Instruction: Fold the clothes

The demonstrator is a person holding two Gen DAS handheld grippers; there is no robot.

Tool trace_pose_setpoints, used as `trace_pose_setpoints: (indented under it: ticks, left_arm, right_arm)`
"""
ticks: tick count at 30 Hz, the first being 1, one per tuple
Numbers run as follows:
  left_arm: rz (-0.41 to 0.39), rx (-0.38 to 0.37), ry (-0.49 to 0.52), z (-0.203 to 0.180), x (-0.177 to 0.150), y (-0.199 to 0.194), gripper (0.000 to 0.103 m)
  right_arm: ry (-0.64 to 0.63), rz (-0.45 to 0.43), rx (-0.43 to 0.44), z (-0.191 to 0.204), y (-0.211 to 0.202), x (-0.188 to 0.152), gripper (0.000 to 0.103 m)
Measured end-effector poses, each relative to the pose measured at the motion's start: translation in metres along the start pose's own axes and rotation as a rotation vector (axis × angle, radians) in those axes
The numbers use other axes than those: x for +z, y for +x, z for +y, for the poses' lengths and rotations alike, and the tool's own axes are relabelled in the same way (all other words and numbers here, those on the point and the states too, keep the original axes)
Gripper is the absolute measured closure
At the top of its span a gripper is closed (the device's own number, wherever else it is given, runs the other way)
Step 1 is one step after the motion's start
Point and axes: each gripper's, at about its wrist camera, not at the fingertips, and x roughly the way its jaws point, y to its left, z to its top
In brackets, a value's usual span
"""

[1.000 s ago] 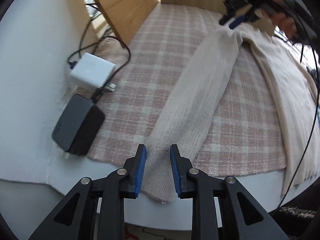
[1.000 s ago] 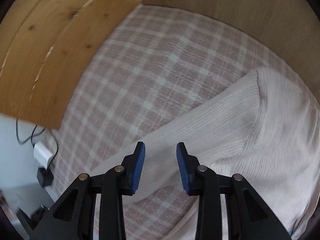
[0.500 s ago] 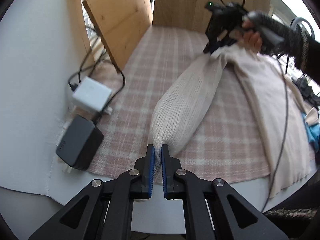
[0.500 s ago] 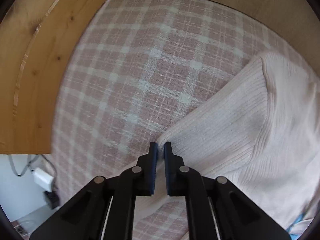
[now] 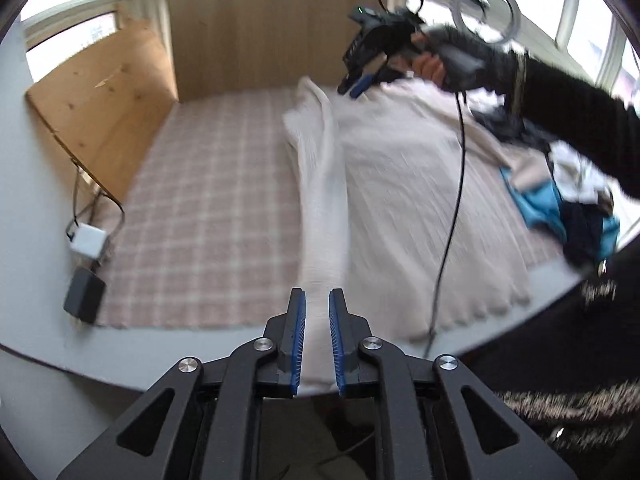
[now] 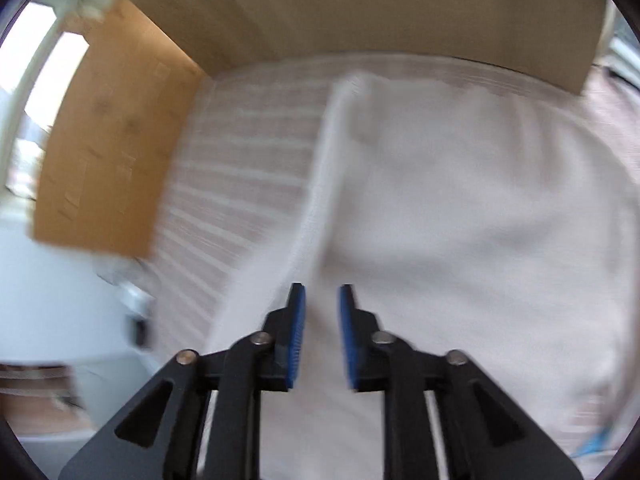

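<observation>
A cream knit sweater (image 5: 420, 208) lies flat on a pink plaid cloth (image 5: 208, 220). Its long sleeve (image 5: 324, 200) runs along the sweater's left edge toward me. The cuff lies between the fingers of my left gripper (image 5: 317, 296), whose jaws stand a little apart at the table's front edge. A person's hand (image 5: 430, 66) holds my right gripper (image 5: 356, 88) above the sweater's far shoulder with nothing in it. The blurred right wrist view shows the right gripper (image 6: 322, 292) open over the sweater (image 6: 460, 220) and sleeve (image 6: 320, 184).
A white adapter (image 5: 89, 242) and a black adapter (image 5: 84, 296) with cables sit at the left. Wooden boards (image 5: 108, 108) wall the left and back. A pile of dark and blue clothes (image 5: 576, 208) lies at the right. A black cable (image 5: 452, 208) hangs across the sweater.
Both grippers shut on the sleeve, swung it right until it lies along the sweater's edge, then parted their jaws. The right gripper has lifted off the cloth.
</observation>
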Motion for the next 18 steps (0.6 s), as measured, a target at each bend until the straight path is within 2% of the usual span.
trace_pose_setpoints:
  ticks: [3,5,9,12,14,18]
  left_arm:
    - [0.056,0.002,-0.067,-0.011,-0.018,0.009,0.09]
    - [0.056,-0.002,-0.143,-0.01,-0.025,0.018,0.09]
    - [0.043,-0.006,-0.228,-0.023,-0.029,0.042,0.09]
    - [0.057,0.024,-0.255,-0.038,-0.033,0.064,0.09]
    - [0.082,0.018,-0.27,-0.039,-0.037,0.078,0.09]
    - [0.101,0.024,-0.284,-0.042,-0.044,0.086,0.089]
  right_arm:
    - [-0.02,0.015,0.045,-0.029,-0.021,-0.029,0.081]
    - [-0.057,-0.017,0.054,-0.039,-0.034,-0.043,0.072]
    - [-0.157,-0.058,0.025,-0.03,-0.028,-0.055,0.068]
    - [-0.244,-0.075,0.003,-0.006,-0.015,-0.055,0.068]
    - [-0.309,-0.082,-0.016,0.015,-0.005,-0.052,0.068]
    - [-0.439,-0.095,-0.054,0.056,0.015,-0.046,0.068]
